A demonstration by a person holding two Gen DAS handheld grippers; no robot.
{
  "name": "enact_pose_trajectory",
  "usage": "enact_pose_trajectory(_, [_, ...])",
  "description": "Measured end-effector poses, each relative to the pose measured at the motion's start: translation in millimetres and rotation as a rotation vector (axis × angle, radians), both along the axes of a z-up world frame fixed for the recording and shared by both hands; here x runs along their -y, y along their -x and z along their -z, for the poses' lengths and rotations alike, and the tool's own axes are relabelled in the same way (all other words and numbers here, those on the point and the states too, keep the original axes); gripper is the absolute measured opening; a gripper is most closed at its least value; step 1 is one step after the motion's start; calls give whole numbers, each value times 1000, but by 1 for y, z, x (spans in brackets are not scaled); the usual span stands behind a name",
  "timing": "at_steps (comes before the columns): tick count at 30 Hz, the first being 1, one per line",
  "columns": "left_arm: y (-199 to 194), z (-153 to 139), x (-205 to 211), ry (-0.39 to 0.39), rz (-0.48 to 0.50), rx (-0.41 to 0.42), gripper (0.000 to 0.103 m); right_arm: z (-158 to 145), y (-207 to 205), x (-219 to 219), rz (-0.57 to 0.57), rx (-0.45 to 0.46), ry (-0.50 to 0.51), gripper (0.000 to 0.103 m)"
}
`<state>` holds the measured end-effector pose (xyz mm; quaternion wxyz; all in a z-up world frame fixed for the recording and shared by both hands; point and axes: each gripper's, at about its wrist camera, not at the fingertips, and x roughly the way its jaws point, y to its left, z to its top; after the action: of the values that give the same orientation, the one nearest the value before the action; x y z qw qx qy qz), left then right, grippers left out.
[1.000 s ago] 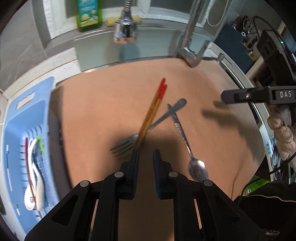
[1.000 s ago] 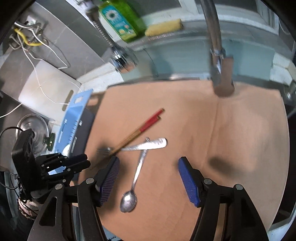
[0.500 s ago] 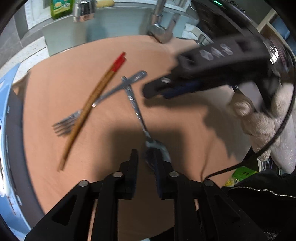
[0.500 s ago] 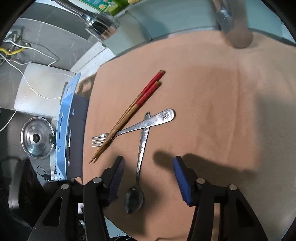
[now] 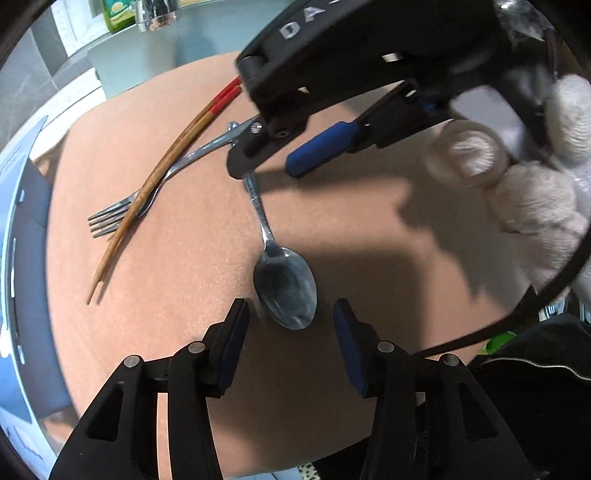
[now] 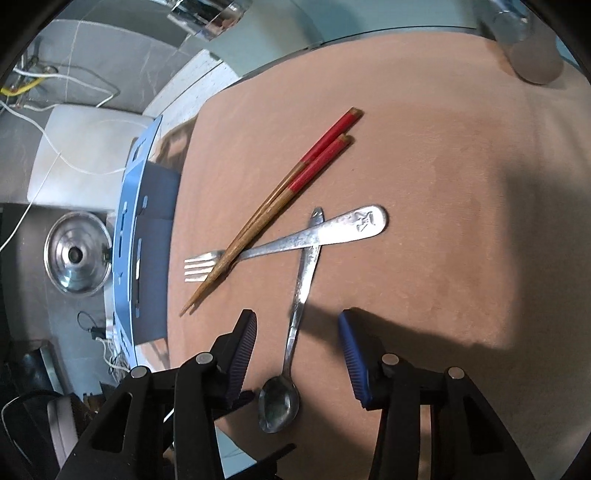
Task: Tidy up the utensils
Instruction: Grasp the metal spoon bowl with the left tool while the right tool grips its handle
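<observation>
You work over a tan board (image 6: 461, 184) lying across the sink. Behind it you have a chrome tap head (image 6: 207, 16), grey tiled walls (image 6: 122, 48) and a green bottle (image 5: 118, 14). At your left, a steel lid (image 6: 77, 254) rests beside loose white cables (image 6: 74, 162).

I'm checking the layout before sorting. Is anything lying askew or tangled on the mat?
Yes: the utensils are piled crosswise. The chopsticks lie across the fork near its tines, and the spoon handle crosses the fork's handle.
</observation>
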<state>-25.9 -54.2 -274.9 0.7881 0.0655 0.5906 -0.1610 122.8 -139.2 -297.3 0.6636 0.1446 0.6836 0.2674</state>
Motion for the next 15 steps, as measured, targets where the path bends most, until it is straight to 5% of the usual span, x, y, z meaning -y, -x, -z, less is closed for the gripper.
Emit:
enact_pose_trajectory(8, [-9, 1, -5, 37, -94, 14, 46, 4, -3, 7, -11, -53, -47, 40])
enact_pose_trajectory(15, [-14, -1, -36, 154, -163, -13, 31, 5, -6, 1, -18, -54, -45, 40])
